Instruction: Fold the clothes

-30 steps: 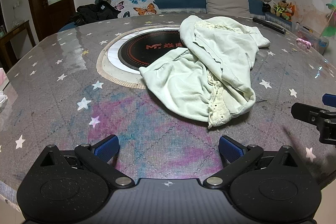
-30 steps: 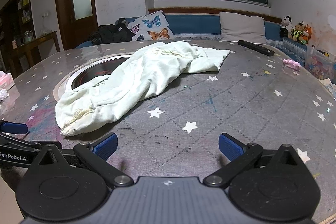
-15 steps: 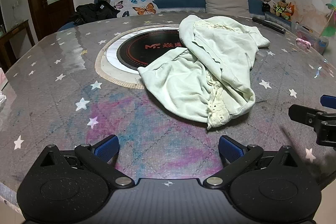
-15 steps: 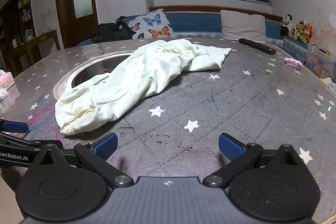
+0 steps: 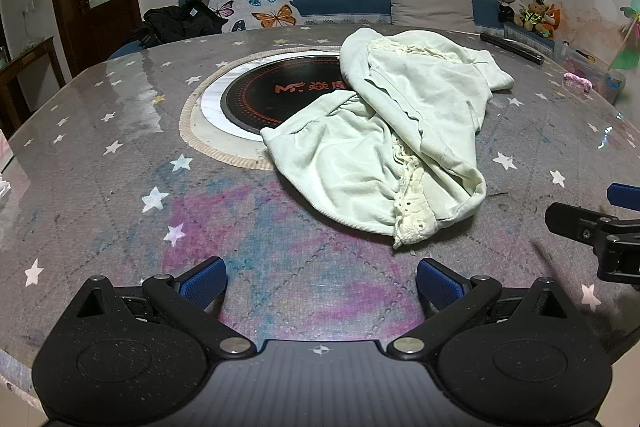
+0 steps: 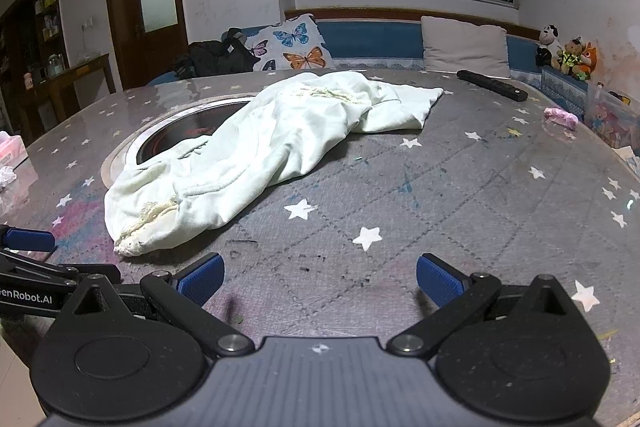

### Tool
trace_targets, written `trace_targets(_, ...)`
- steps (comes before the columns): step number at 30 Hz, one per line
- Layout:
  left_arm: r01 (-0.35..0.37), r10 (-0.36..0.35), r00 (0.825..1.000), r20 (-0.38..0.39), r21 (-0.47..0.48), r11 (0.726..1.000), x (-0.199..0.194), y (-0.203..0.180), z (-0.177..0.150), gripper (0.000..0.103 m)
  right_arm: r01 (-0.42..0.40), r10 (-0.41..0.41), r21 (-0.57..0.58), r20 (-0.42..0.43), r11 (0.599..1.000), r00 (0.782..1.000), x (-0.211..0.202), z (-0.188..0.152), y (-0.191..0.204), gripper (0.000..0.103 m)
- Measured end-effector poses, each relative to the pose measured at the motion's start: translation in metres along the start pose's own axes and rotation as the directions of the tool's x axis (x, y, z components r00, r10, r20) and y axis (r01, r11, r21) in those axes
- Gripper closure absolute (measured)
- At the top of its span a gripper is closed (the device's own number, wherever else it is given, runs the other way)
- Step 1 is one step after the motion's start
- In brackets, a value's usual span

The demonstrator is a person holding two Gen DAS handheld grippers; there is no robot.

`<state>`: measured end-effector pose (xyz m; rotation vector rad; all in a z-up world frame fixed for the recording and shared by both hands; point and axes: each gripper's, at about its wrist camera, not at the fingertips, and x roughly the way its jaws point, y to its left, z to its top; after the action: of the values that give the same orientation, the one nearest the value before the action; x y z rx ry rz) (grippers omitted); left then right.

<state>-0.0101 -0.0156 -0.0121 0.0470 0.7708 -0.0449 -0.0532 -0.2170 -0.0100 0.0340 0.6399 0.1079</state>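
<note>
Left wrist view shows the pale green garment (image 5: 384,139) lying crumpled, partly over the induction cooktop (image 5: 276,95) at the table's (image 5: 100,155) centre. My left gripper (image 5: 320,283) and right gripper (image 6: 320,279) hover spread apart, empty, near the table's front edge. I judge it needs flattening.

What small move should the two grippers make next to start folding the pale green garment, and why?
Probably move the left gripper forward to the lace-trimmed end of the garment and pinch it. Both grippers are open and empty, the right gripper too, and the garment lies crumpled, untouched, partly over the round cooktop, so it needs spreading first.
</note>
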Motion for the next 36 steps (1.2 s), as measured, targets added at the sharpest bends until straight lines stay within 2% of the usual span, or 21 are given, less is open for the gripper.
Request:
trace_targets(20,0.01,-0.01,1.0,-0.008,0.002,1.0,0.003,0.0,0.004,0.0,-0.008,0.008,-0.005,-0.01,1.0,1.0,0.006,0.004,0.001,0.0)
trace_targets(36,0.007,-0.007,1.0,0.008,0.0,1.0,0.008,0.008,0.026,0.0,-0.03,0.03,-0.025,-0.019,0.999,0.999,0.026,0.026,0.0,0.0)
